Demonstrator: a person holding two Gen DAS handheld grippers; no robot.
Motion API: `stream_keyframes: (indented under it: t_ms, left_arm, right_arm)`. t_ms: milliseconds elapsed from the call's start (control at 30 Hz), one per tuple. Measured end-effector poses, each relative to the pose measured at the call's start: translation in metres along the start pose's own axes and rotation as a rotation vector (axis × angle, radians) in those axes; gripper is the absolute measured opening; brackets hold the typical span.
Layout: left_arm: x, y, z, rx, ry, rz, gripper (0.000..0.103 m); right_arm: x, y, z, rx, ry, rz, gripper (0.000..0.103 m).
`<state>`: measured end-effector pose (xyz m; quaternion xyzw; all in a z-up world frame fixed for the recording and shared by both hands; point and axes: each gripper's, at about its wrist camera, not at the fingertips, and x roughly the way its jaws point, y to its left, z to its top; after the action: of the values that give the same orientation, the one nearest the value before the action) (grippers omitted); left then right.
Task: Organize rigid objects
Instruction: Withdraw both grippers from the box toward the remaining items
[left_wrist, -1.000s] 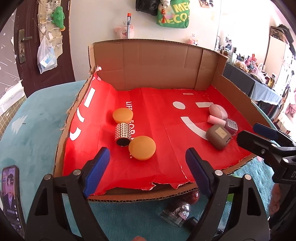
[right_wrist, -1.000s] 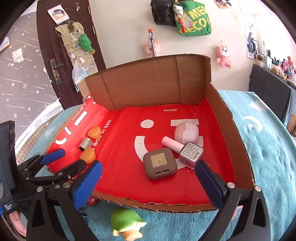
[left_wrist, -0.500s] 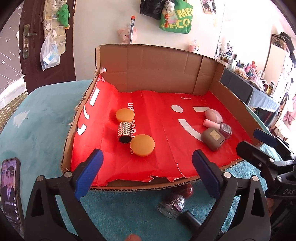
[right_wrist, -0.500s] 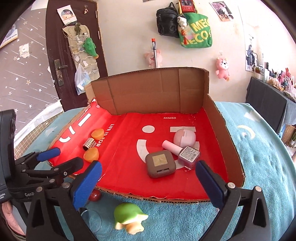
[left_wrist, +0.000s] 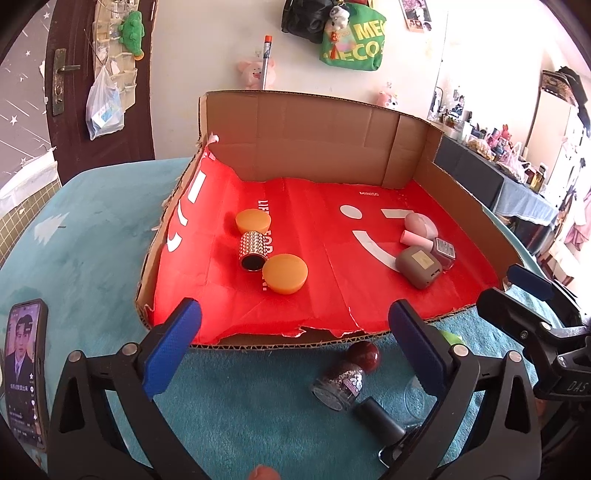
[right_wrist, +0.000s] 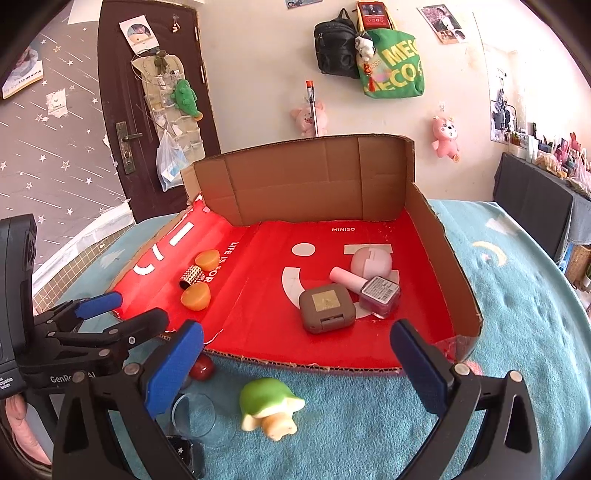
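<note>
A cardboard tray (left_wrist: 295, 147) lined in red holds two orange discs (left_wrist: 284, 272) (left_wrist: 253, 220) and a studded silver tube (left_wrist: 252, 249) on the left. A brown compact (right_wrist: 327, 307), a pink nail polish bottle (right_wrist: 378, 293) and a pink round case (right_wrist: 371, 262) lie on the right. My left gripper (left_wrist: 293, 325) hovers before the tray's front edge, its jaws opening with nothing between them. My right gripper (right_wrist: 297, 343) stands open and holds nothing, beside the left gripper (right_wrist: 110, 310). Both are apart from every object.
On the teal cloth in front of the tray lie a glitter nail polish bottle (left_wrist: 338, 382), a dark red ball (left_wrist: 364, 355), a green turtle toy (right_wrist: 267, 404) and a clear glass cup (right_wrist: 195, 415). A phone (left_wrist: 26, 373) rests at the left.
Both grippers have drawn back from the tray, so the tray looks smaller and more cloth shows. The left jaws have spread wider. The objects in the tray have not moved.
</note>
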<state>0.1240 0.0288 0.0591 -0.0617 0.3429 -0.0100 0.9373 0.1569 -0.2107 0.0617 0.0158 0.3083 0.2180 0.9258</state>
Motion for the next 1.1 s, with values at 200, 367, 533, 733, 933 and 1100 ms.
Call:
stream_keyframes:
  t_ms: [200,367,533,733,933,1100]
  left_arm:
    - [-0.009,-0.001,-0.004,0.002,-0.011,-0.004,0.103]
    - [-0.013,-0.002,-0.007,-0.001,-0.008,-0.006,0.103]
    - [-0.019,-0.003,-0.012,-0.002,-0.005,-0.002,0.103]
    - [-0.023,-0.008,-0.021,0.008,0.013,-0.005,0.103]
    - [-0.026,-0.011,-0.027,0.016,0.026,-0.01,0.103]
    - [-0.028,-0.011,-0.033,0.012,0.039,-0.016,0.103]
  right_arm:
    - [-0.006,0.002,-0.007,0.008,0.008,0.02,0.103]
    - [-0.012,0.005,-0.011,0.004,0.007,0.023,0.103]
    - [-0.019,0.006,-0.015,0.001,0.003,0.023,0.103]
    - [-0.025,0.006,-0.021,0.005,0.008,0.02,0.103]
    - [-0.029,0.005,-0.025,0.012,0.009,0.02,0.103]
    - [-0.03,0.005,-0.029,0.014,0.014,0.02,0.103]
